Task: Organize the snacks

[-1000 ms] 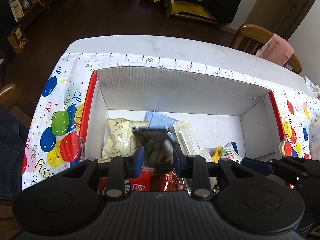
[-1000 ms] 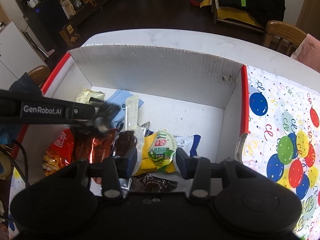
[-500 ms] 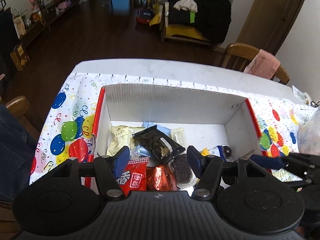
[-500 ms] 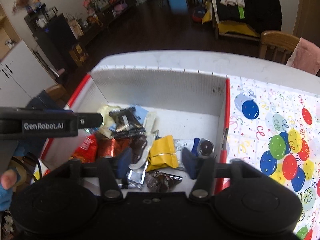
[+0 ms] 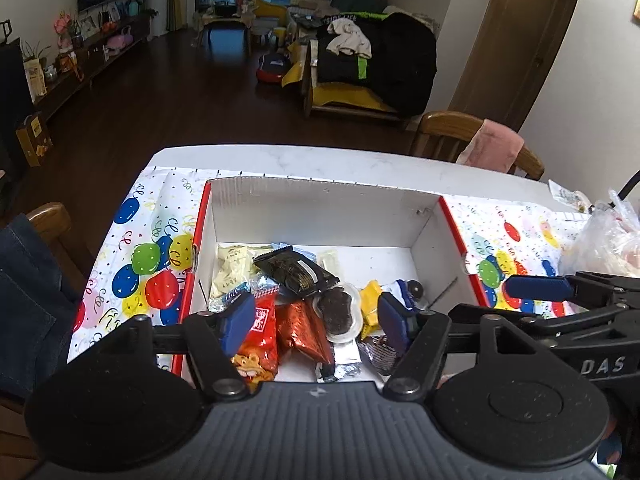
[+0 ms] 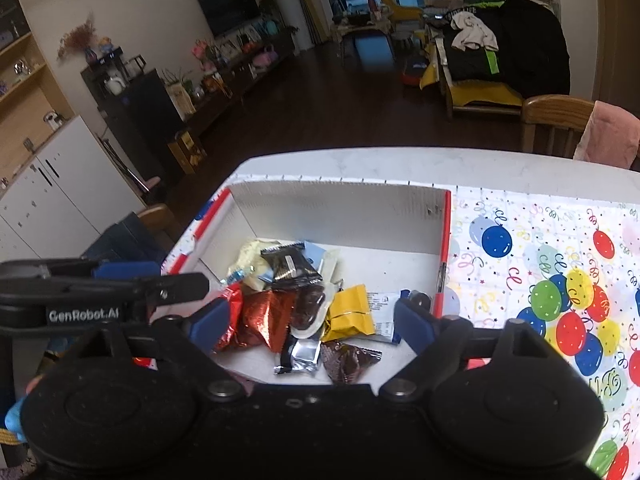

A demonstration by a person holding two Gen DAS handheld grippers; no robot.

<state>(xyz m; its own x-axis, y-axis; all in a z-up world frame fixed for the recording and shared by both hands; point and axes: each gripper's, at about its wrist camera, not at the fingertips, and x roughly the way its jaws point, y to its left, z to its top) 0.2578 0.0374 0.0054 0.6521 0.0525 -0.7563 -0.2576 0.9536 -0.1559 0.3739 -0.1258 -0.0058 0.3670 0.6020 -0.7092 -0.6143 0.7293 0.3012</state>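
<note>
A white cardboard box (image 5: 320, 208) with red outer sides holds a pile of snacks. On the pile lie a black packet (image 5: 294, 272), a red bag (image 5: 260, 332), a red foil pack (image 5: 300, 328) and a yellow pack (image 6: 350, 314). My left gripper (image 5: 316, 320) hovers above the near end of the box, its jaws opening with nothing held between them. My right gripper (image 6: 312, 320) hangs over the same end, its jaws also opening wide and empty. One right finger (image 5: 536, 288) shows at the right edge of the left wrist view.
A balloon-print cloth (image 6: 540, 280) covers the white table on both sides of the box. A clear plastic bag (image 5: 608, 240) lies at the far right. A wooden chair with a pink cloth (image 5: 492, 148) stands behind the table, and another chair (image 5: 48, 216) is at the left.
The left gripper let go of the black packet, which now lies on the pile. Both grippers opened wider and drew back and up from the box.
</note>
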